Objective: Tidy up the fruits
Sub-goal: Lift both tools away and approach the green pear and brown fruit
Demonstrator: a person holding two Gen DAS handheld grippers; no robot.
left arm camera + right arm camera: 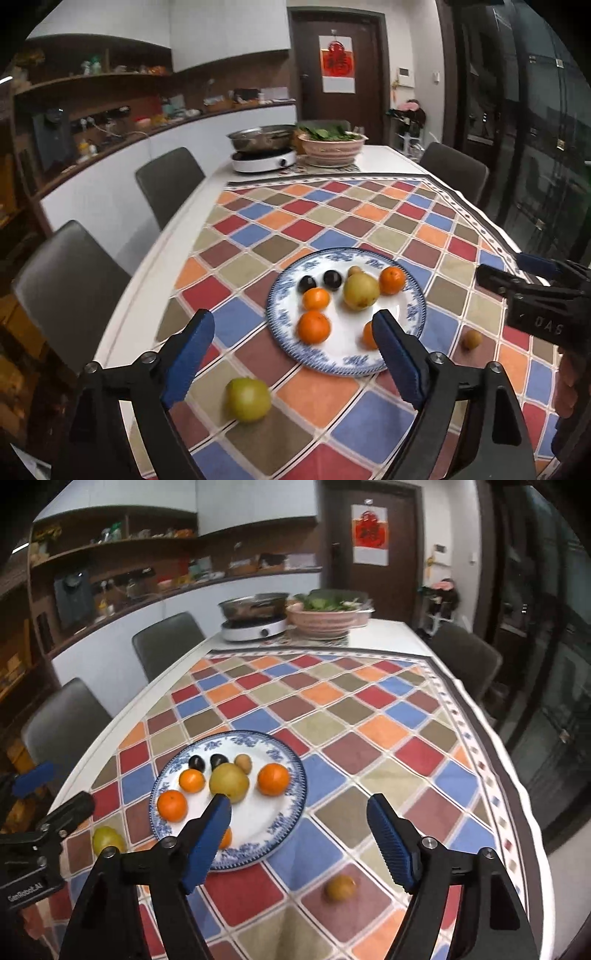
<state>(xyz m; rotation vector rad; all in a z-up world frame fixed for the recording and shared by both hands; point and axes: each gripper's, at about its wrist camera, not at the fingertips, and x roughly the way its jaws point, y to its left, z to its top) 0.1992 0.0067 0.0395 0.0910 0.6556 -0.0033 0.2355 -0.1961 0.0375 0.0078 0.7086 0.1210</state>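
both the left gripper [291, 347] and right gripper [299, 834] are held open and empty above the checked cloth; the round blue-patterned white plate [415, 310] gathers most fruit, so a yellow-green pear [248, 399] and small brown fruit [340, 887] beside it seem unsorted

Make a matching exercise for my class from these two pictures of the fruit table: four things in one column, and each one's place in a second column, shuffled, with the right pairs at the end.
Things
1. two dark plums
2. green pear
3. small brown fruit
4. leafy greens

Places
A. in the pink bowl at the far end of the table
B. on the tablecloth, off the plate, near the left tongs
C. on the blue-and-white plate, side by side
D. on the tablecloth, off the plate, near the right tongs

Pairs: 1-C, 2-B, 3-D, 4-A
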